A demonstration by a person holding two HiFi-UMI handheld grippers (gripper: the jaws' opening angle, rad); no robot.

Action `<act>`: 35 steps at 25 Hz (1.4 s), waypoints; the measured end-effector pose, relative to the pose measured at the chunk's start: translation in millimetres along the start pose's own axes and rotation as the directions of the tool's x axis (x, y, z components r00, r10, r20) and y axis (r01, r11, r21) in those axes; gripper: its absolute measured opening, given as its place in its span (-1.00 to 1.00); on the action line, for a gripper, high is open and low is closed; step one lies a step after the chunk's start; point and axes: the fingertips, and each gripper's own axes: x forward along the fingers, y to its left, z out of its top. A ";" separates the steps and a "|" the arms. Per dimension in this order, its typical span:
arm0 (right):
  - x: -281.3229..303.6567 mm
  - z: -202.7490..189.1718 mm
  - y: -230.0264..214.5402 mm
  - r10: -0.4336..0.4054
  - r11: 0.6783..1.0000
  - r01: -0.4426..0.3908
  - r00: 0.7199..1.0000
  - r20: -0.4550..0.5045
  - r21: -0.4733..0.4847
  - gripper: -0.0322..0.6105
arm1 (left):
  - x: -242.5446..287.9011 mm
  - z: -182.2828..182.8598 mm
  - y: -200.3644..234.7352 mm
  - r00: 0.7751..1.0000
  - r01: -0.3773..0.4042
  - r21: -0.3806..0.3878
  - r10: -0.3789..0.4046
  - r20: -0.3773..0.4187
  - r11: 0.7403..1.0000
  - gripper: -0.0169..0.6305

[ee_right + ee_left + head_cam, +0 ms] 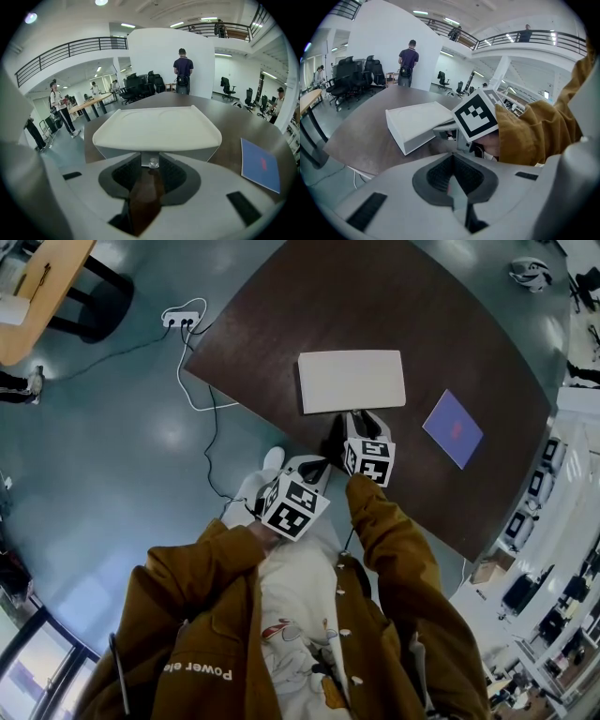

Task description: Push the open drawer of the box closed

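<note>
Jaws parted, right tool (150, 168) faces the flat white box's (157, 127) small round knob (153, 162); left tool (452, 160) clenched empty.

The big, dark brown bench (375, 306) holds two things. A flat white box (352, 381) lies near the front edge. A thin blue square sheet (453, 428) lies to its right, apart from it.

Overhead, the right gripper (360, 418) hides the drawer of the box (352, 381).
</note>
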 end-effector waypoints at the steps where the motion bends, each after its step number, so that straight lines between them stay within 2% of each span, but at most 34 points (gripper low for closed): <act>1: -2.8 0.0 0.1 0.001 1.000 -0.001 1.000 0.003 -0.001 -0.52 | -1.0 -0.4 -1.6 1.000 -0.003 0.001 0.003 0.003 1.000 -0.93; 7: -30.2 -2.1 4.6 0.009 1.000 -0.008 0.998 0.057 -0.006 -0.52 | -10.1 -8.0 -17.2 1.000 -0.021 0.000 0.021 0.019 1.000 -0.93; 12: -66.4 -2.1 11.3 0.009 1.000 -0.007 0.993 0.120 -0.015 -0.58 | -21.8 -13.2 -24.8 0.997 -0.058 -0.072 0.062 0.048 0.996 -0.93; 16: -104.9 -8.2 10.8 0.010 1.000 -0.009 0.984 0.176 -0.010 -0.68 | -30.8 -10.9 -49.0 0.993 -0.067 -0.089 0.076 0.094 0.994 -0.93; 22: -168.2 -18.1 11.5 0.003 0.993 -0.036 0.959 0.285 0.109 -0.82 | -52.3 -2.3 -92.4 0.985 -0.066 -0.045 0.072 0.154 0.997 -0.93; 26: -211.2 -21.0 19.6 0.026 0.991 -0.071 0.935 0.354 0.115 -0.86 | -69.0 -4.5 -123.2 0.982 -0.057 -0.011 0.058 0.181 0.998 -0.93; 31: -256.8 -22.0 22.4 0.030 0.987 -0.093 0.909 0.416 0.133 -0.87 | -80.4 -10.2 -146.2 0.986 -0.030 0.048 0.021 0.166 0.998 -0.93; 35: -289.6 -28.2 29.5 0.034 0.990 -0.092 0.897 0.441 0.111 -0.87 | -97.3 -11.8 -157.6 0.988 -0.006 0.062 -0.004 0.155 0.998 -0.93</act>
